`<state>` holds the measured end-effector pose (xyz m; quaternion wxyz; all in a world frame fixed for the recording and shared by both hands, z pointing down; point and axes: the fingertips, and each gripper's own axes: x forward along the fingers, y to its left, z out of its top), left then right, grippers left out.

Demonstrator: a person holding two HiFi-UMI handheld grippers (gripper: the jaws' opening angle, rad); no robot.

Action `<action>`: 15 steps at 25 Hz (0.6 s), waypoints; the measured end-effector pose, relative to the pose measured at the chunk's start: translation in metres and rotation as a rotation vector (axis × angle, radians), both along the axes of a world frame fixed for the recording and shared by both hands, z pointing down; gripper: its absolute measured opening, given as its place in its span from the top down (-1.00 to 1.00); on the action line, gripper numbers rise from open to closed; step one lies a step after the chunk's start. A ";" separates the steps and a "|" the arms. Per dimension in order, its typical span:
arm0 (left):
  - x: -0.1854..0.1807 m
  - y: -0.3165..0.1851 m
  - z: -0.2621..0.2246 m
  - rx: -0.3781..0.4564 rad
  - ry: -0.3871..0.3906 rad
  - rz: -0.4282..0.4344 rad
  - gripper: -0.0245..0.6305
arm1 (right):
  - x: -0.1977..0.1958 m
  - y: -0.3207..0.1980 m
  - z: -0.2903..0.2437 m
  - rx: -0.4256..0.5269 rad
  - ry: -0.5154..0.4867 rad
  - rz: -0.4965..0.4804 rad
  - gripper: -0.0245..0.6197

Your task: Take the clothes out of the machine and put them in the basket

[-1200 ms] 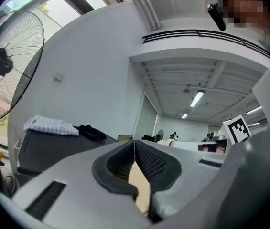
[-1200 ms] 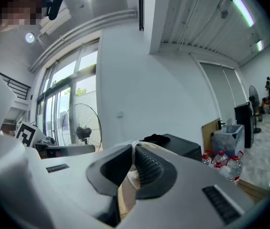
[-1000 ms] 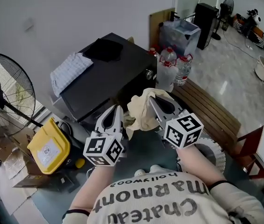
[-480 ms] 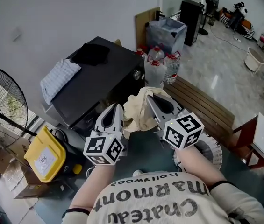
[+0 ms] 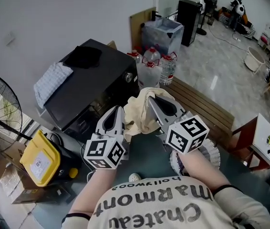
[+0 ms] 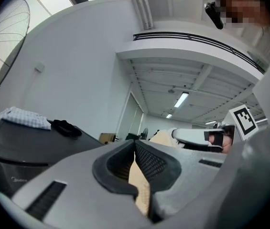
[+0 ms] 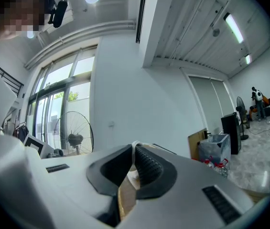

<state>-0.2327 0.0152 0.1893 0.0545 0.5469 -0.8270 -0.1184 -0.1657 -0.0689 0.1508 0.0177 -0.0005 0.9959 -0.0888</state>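
Grey floor and a plain white wall frame the spot, with a dark machine standing against the wall and a slatted wooden bench off to its right. Between the two, up in the air in front of the person, hangs the cream garment, caught by both claws at once. The left claw is pressed together on one fold of it; its own view shows the pale cloth squeezed between the ribbed pads and trailing down below them. The right claw is likewise closed on the garment, a thin edge of cloth pinched at the very tips. Both claws point about level, side by side, the garment bunched between and over their noses.

It is a soft, crumpled, cream-coloured piece, plain, with no print that I can see.

A white perforated basket peeks out just behind the right hand, low by the near end of the bench. On the machine's top a checked cloth lies at the left edge and a black cloth near the back corner.

The person's sweatshirt reads "Chateau Marmont" with "hollywood" in small letters, seen upside down. Each claw's cube carries black-and-white square markers.
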 end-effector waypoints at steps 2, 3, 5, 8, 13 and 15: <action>0.009 -0.004 -0.001 -0.013 -0.025 0.002 0.88 | 0.008 -0.004 -0.005 0.002 -0.011 0.000 0.80; 0.012 -0.005 -0.001 -0.019 -0.034 0.001 0.88 | 0.013 -0.005 -0.006 0.005 -0.015 -0.001 0.80; 0.020 -0.008 -0.001 -0.022 -0.033 0.002 0.88 | 0.021 -0.006 -0.009 0.012 -0.021 -0.003 0.80; 0.033 -0.011 0.000 -0.022 -0.021 0.010 0.88 | 0.032 -0.007 -0.010 0.013 -0.021 -0.012 0.80; 0.047 -0.014 -0.004 -0.017 -0.025 0.007 0.88 | 0.054 -0.013 -0.013 0.013 -0.027 -0.004 0.80; 0.048 -0.013 -0.009 -0.001 -0.024 -0.011 0.88 | 0.064 -0.016 -0.018 0.015 -0.037 -0.001 0.80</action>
